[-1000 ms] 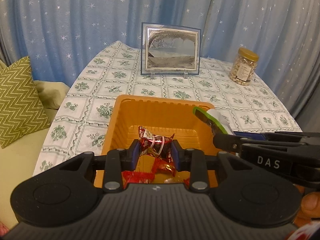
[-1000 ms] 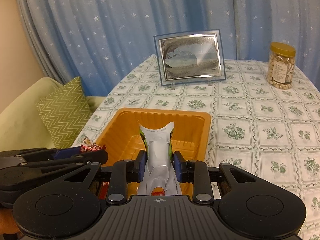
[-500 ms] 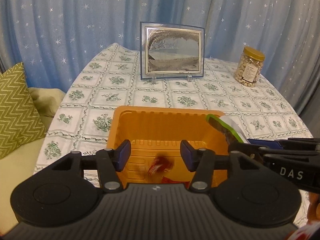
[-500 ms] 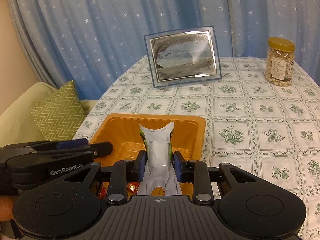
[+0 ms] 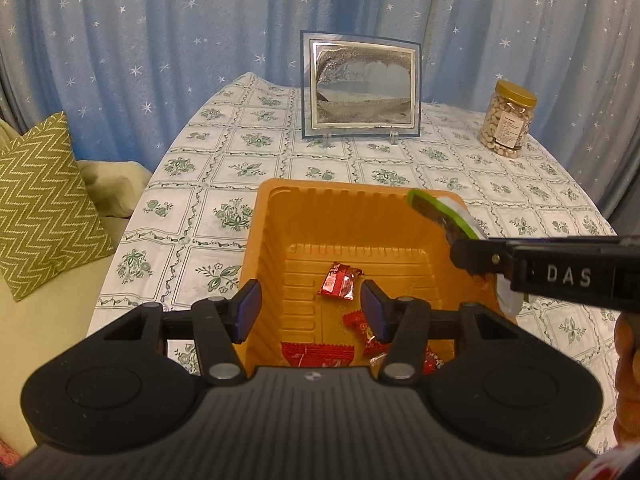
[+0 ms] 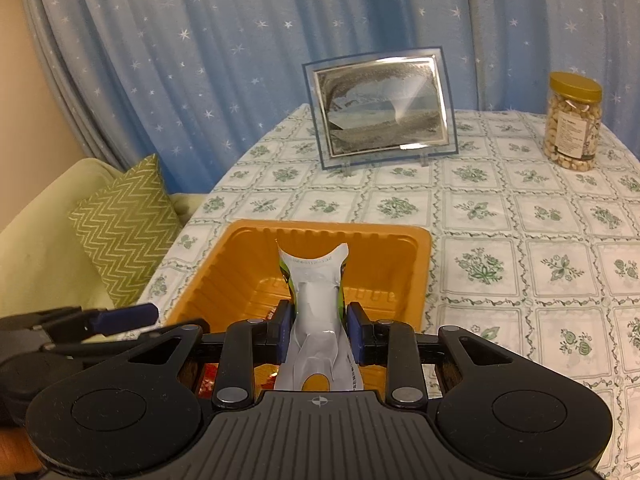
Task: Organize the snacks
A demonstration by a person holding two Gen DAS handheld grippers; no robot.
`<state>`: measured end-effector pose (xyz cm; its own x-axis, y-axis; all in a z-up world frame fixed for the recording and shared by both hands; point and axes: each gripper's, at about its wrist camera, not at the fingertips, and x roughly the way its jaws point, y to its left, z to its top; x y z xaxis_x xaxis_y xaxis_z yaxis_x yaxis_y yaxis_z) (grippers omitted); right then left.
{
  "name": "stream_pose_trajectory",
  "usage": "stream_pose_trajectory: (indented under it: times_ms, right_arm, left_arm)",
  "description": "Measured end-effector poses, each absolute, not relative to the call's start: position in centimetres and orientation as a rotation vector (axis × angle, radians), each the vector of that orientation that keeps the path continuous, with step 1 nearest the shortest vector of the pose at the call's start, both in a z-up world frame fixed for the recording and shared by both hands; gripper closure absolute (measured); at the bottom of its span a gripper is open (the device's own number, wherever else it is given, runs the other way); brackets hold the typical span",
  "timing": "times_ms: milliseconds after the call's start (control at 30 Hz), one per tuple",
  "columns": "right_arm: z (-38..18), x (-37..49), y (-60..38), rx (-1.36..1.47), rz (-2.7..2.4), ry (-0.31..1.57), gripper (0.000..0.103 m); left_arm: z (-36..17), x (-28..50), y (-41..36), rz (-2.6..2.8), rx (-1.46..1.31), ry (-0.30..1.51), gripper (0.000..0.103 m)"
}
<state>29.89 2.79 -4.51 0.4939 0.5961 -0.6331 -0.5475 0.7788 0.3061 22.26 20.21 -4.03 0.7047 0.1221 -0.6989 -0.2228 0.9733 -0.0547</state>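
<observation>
- Red foil candy wrappers (image 5: pixel 340 286) lie crinkled in the orange tray (image 5: pixel 256 240).
- Left gripper (image 5: pixel 310 310) gapes, empty.
- Right gripper (image 6: pixel 319 330) pinches a white-green snack pouch (image 6: pixel 316 292).

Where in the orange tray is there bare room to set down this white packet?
The far half of the tray, between its back wall and the lone red candy, is bare. The near end is crowded with red wrappers.
</observation>
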Motion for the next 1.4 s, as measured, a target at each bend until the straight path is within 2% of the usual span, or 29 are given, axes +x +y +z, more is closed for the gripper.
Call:
stream_pose_trajectory:
  times_ms: [400, 467, 500, 533, 600, 933, 1033, 1100, 1167, 1400]
  right_arm:
    - [-4.3, 30.5, 3.9, 0.104, 0.693, 0.799, 0.073]
    - [-4.5, 30.9, 3.8, 0.137, 0.714, 0.811, 0.073]
    - [-4.6, 31.0, 3.8, 0.149, 0.729, 0.815, 0.065]
    - [-4.6, 31.0, 3.6, 0.154, 0.73, 0.806, 0.046]
    - [-4.3, 30.6, 2.8, 0.172, 0.72, 0.768, 0.031]
    - [-3.6, 28.3, -2.3, 0.208, 0.621, 0.802, 0.031]
    - [-3.2, 26.6, -3.7, 0.206, 0.597, 0.814, 0.031]
    - [-3.0, 25.4, -4.4, 0.2, 0.578, 0.827, 0.031]
    - [-2.7, 24.2, -5.0, 0.195, 0.557, 0.839, 0.031]
    - [-1.2, 19.4, -7.0, 0.192, 0.536, 0.842, 0.03]
  left_arm:
    - [-3.7, 21.9, 21.0, 0.201, -0.139, 0.755, 0.052]
    - [-3.6, 21.7, 21.1, 0.205, -0.144, 0.751, 0.048]
    - [-3.6, 21.5, 21.2, 0.207, -0.146, 0.75, 0.044]
    - [-3.5, 21.3, 21.3, 0.211, -0.147, 0.747, 0.041]
    - [-3.4, 20.9, 21.4, 0.219, -0.148, 0.739, 0.035]
    - [-2.6, 17.5, 20.6, 0.247, -0.179, 0.733, 0.018]
    - [-2.0, 16.0, 19.9, 0.257, -0.187, 0.725, 0.011]
    - [-1.6, 14.9, 19.5, 0.266, -0.193, 0.723, 0.003]
    - [-1.0, 13.7, 19.0, 0.267, -0.199, 0.722, 0.0]
    - [1.2, 9.6, 16.7, 0.26, -0.2, 0.704, 0.0]
